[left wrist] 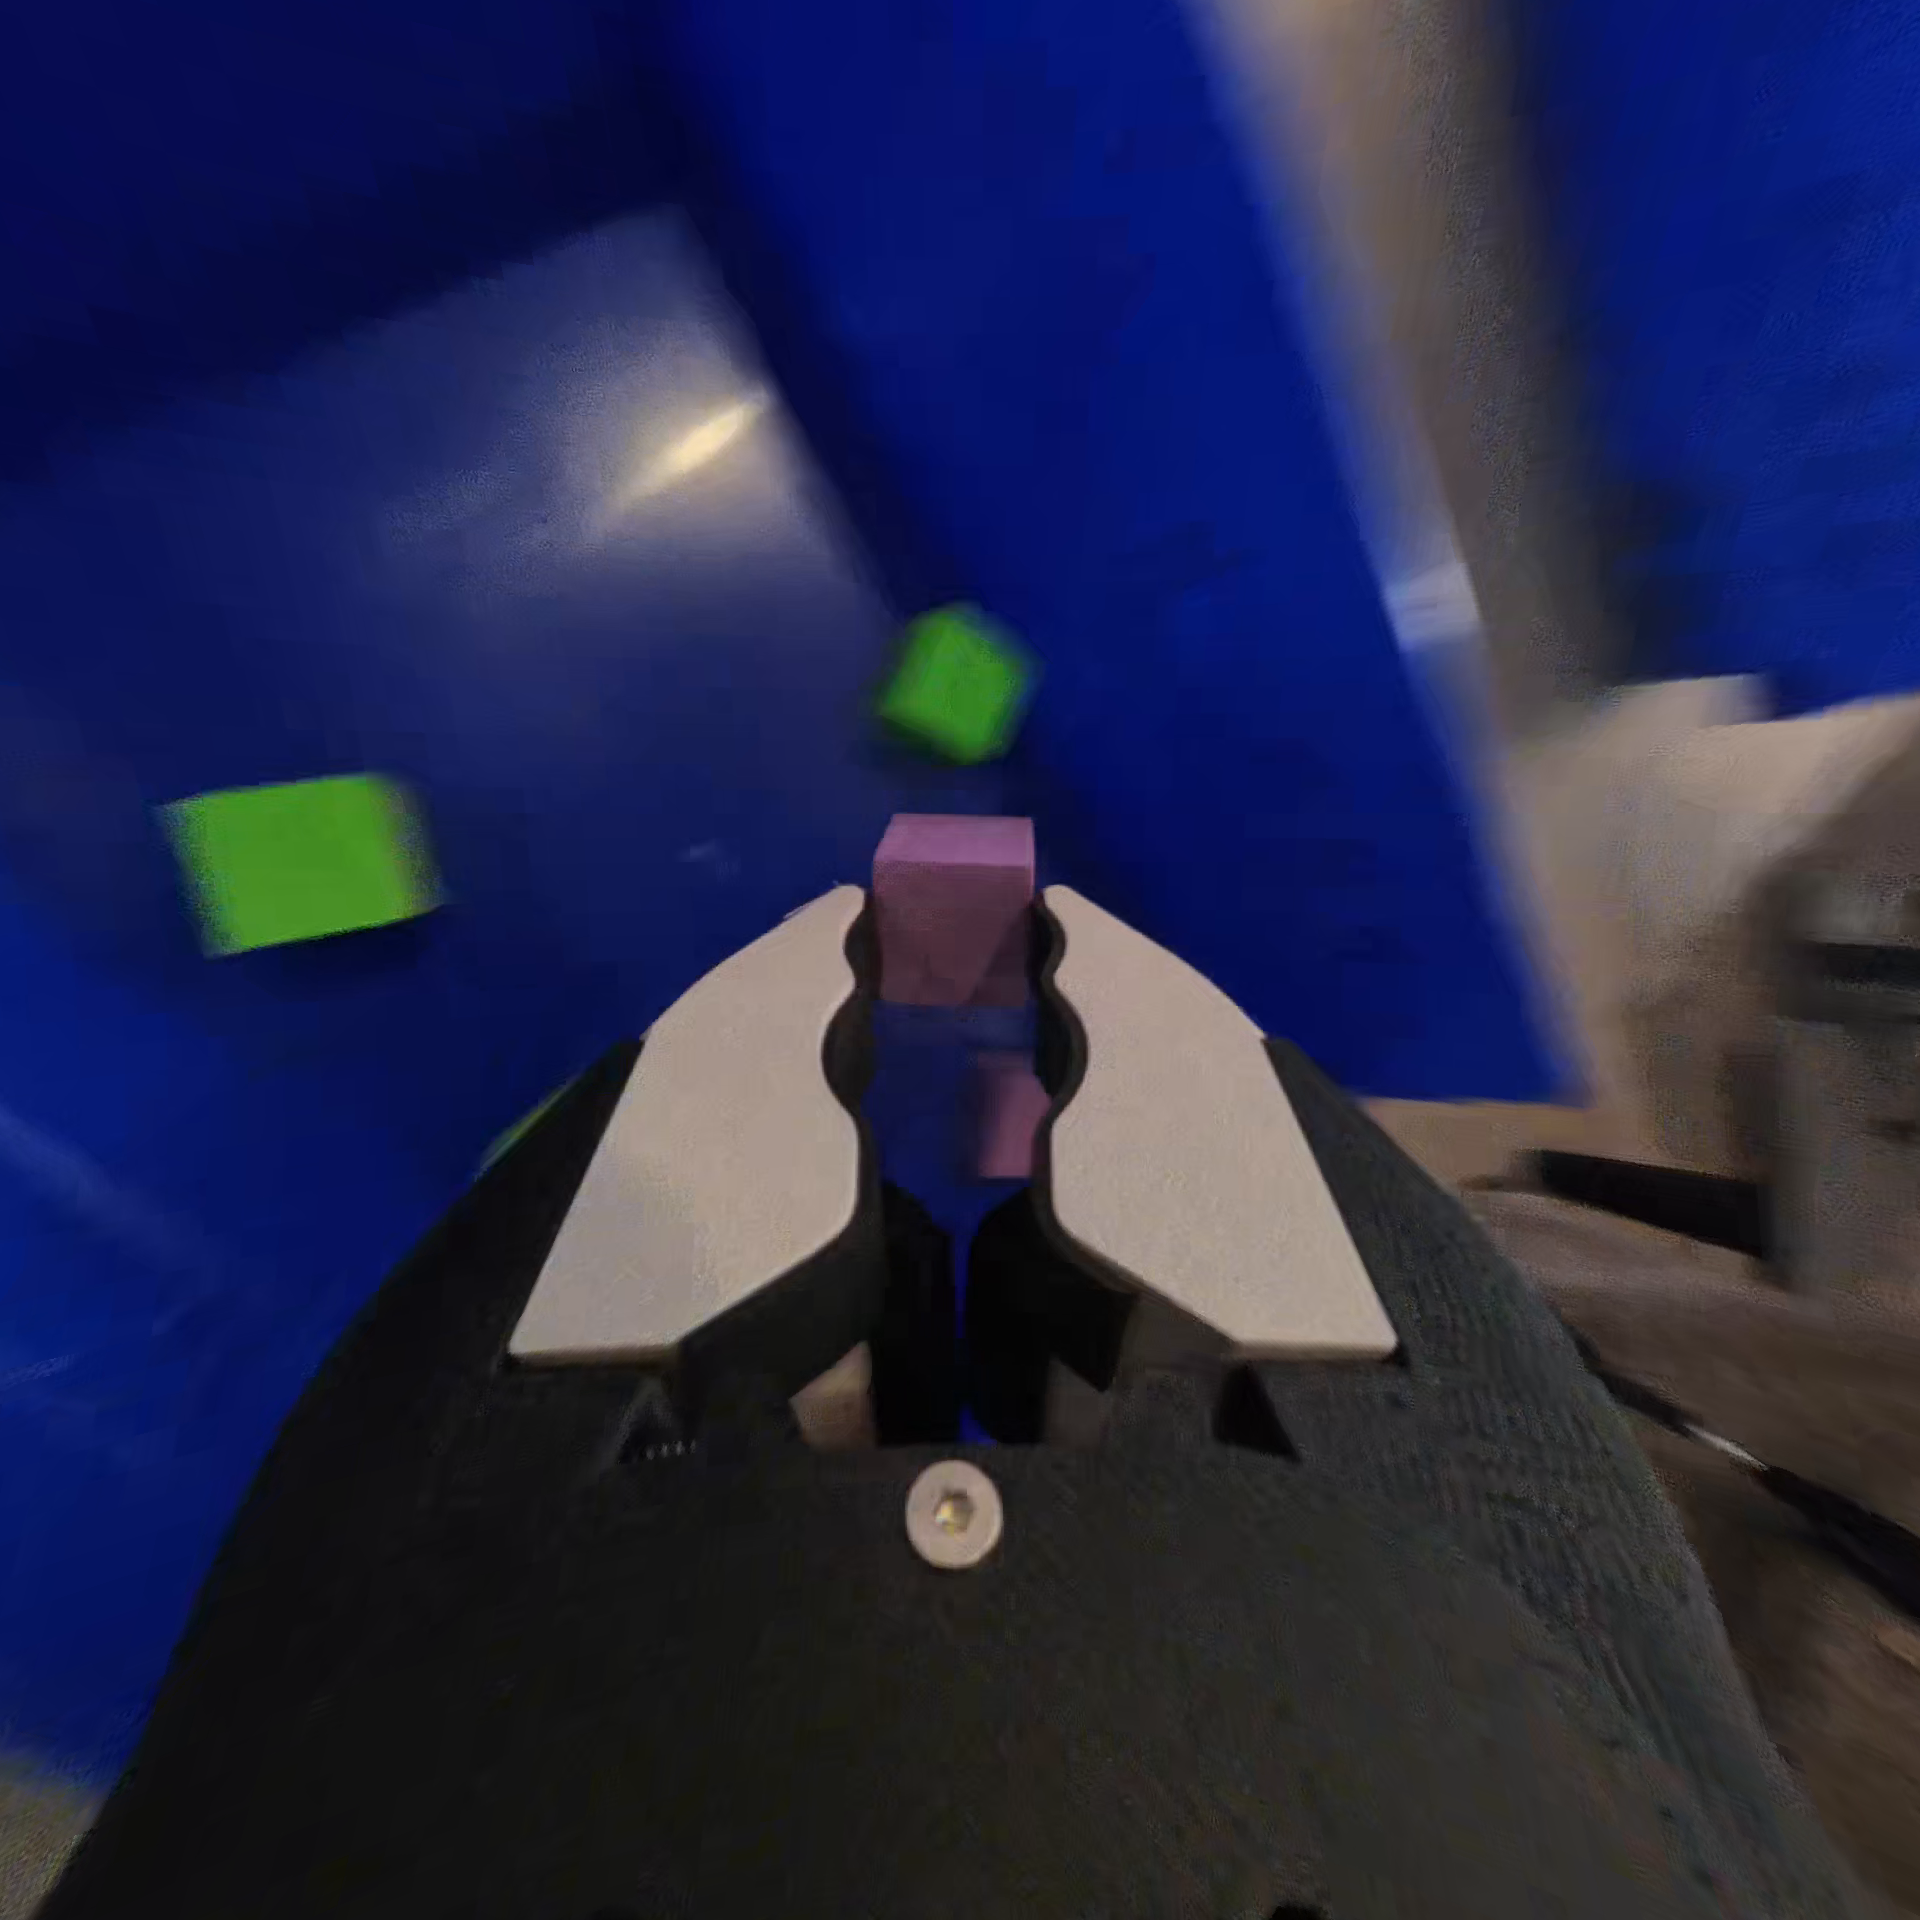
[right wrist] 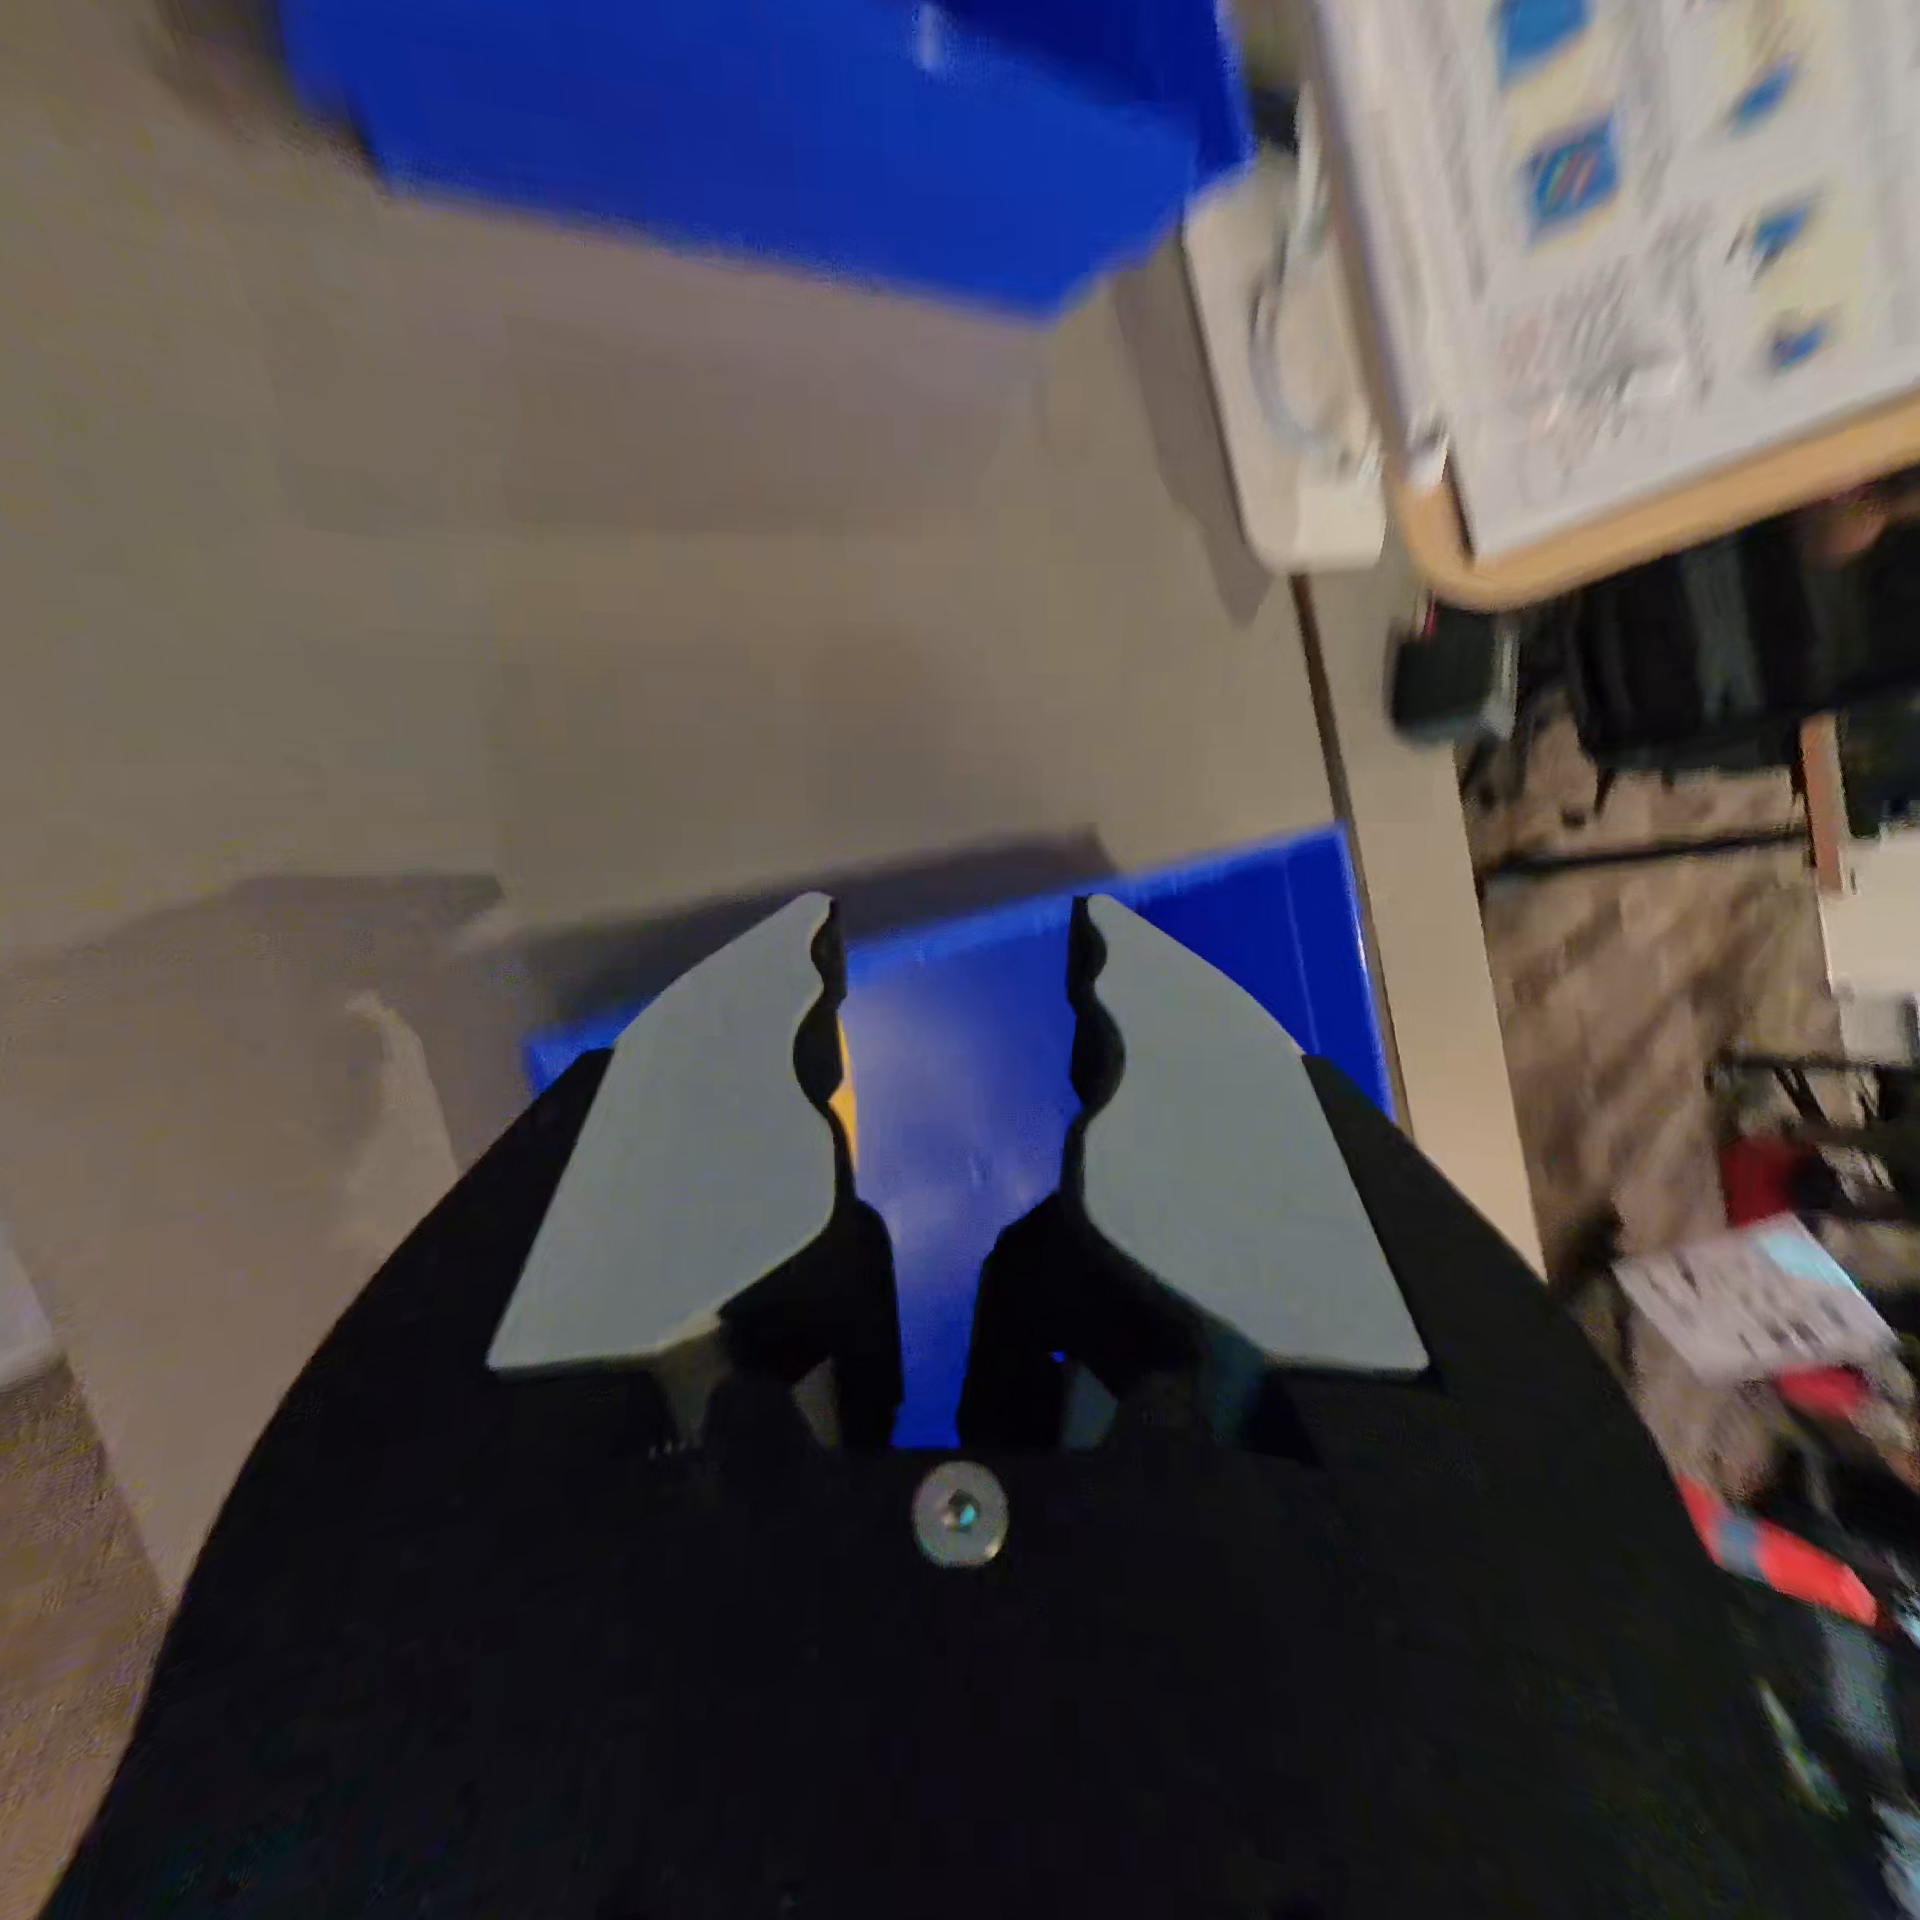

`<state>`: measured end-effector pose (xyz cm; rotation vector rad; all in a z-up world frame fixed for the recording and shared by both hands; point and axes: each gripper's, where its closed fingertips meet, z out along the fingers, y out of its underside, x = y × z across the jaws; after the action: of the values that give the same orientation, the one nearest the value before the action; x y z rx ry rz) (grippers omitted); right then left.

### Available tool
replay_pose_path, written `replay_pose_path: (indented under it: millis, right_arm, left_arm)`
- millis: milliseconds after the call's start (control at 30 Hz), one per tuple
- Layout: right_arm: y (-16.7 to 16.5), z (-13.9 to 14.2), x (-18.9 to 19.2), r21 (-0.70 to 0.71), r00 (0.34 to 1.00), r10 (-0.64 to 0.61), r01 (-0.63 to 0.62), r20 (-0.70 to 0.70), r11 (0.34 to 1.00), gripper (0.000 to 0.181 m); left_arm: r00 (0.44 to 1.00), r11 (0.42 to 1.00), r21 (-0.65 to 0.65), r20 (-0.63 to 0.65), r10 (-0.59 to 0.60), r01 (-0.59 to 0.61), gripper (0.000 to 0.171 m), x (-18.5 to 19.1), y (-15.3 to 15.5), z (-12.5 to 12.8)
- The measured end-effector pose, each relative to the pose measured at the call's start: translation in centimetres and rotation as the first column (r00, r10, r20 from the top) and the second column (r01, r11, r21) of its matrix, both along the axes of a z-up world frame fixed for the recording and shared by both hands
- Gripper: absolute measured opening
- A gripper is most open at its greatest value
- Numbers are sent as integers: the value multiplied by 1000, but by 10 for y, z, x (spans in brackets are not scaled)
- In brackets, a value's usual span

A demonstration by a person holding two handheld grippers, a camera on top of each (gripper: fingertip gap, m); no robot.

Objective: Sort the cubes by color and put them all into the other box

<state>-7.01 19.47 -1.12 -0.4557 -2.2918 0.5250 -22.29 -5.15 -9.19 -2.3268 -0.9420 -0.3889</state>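
Observation:
My left gripper (left wrist: 951, 914) is shut on a purple block (left wrist: 951, 894), which sticks out past the fingertips. It hangs over the inside of a blue bin (left wrist: 468, 623). Two green cubes lie on the bin floor, one to the left (left wrist: 301, 862) and one just beyond the purple block (left wrist: 956, 686). A second purple piece (left wrist: 1008, 1122) shows lower down between the fingers. My right gripper (right wrist: 951, 914) is open and empty, over another blue bin (right wrist: 1247, 925) near the table edge. A sliver of something yellow (right wrist: 844, 1081) shows by the left finger.
A second blue bin (right wrist: 779, 135) stands farther back on the beige table (right wrist: 520, 571). A white patterned board with a wooden rim (right wrist: 1662, 260) lies at the right. Cluttered floor items (right wrist: 1714, 1143) lie past the table's right edge. Both views are motion-blurred.

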Motion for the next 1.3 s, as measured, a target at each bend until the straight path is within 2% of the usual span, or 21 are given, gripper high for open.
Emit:
replay_pose_path:
  millis: [33,100,167,233,333,400,500,567,667,767,800,833,900,967,1033,1100,1133,1200,1300]
  right_arm:
    - [-18,5,-2,-74,998,41,-45,-47,996,42]
    - [-53,18,-6,-198,984,100,-128,-148,972,43]
    - [-87,31,-9,-297,964,136,-201,-227,933,43]
    - [-116,42,-13,-345,946,155,-252,-284,904,47]
    - [-154,58,-11,-377,918,205,-333,-341,864,49]
    - [-169,62,-14,-340,904,220,-351,-368,873,48]
    - [-181,68,-17,-314,889,237,-372,-393,874,47]
    - [-184,71,-17,-301,882,247,-382,-400,874,45]
    - [-188,73,-13,-260,870,283,-406,-404,876,29]
    - [-185,73,-13,-213,869,289,-396,-402,893,28]
    - [-183,74,-13,-205,872,289,-391,-396,897,28]
    - [-179,75,-14,-198,874,286,-384,-392,902,28]
    - [-164,78,-14,-173,884,274,-359,-380,917,28]
    - [-135,78,-15,-121,911,249,-302,-328,945,28]
    - [-93,70,-16,-72,957,196,-216,-213,974,28]
    - [-42,48,-12,-31,994,107,-106,17,994,28]
    - [-14,35,-8,4,990,41,-42,132,999,28]
    - [38,4,1,94,943,-86,59,322,994,28]
    - [86,-47,20,180,823,-199,120,531,976,28]
  left_arm:
    - [998,983,183,53,-38,27,27,16,14,25]
    - [981,876,476,117,-153,79,28,50,33,70]
    - [959,748,656,136,-249,101,28,78,43,104]
    - [933,648,753,143,-329,113,28,102,50,125]
    - [898,553,824,145,-415,123,28,126,59,144]
    - [874,518,846,149,-462,129,28,138,63,151]
    - [849,498,854,148,-508,149,28,149,69,155]
    - [845,506,847,143,-516,165,28,153,73,153]
    - [830,487,859,150,-536,159,28,157,74,155]
    - [832,467,873,151,-534,142,29,156,76,157]
    - [830,453,882,155,-536,129,32,156,77,160]
    - [827,434,894,159,-539,111,43,155,75,164]
    - [854,425,901,153,-497,87,53,147,71,168]
    - [908,464,881,121,-401,88,40,133,63,165]
    - [955,532,841,70,-289,99,36,119,51,157]
    - [976,574,812,31,-216,101,36,110,38,154]
    - [981,562,822,25,-193,90,36,105,32,160]
    - [984,540,836,0,-176,96,30,102,25,171]
    - [985,585,801,-31,-172,128,27,101,25,169]
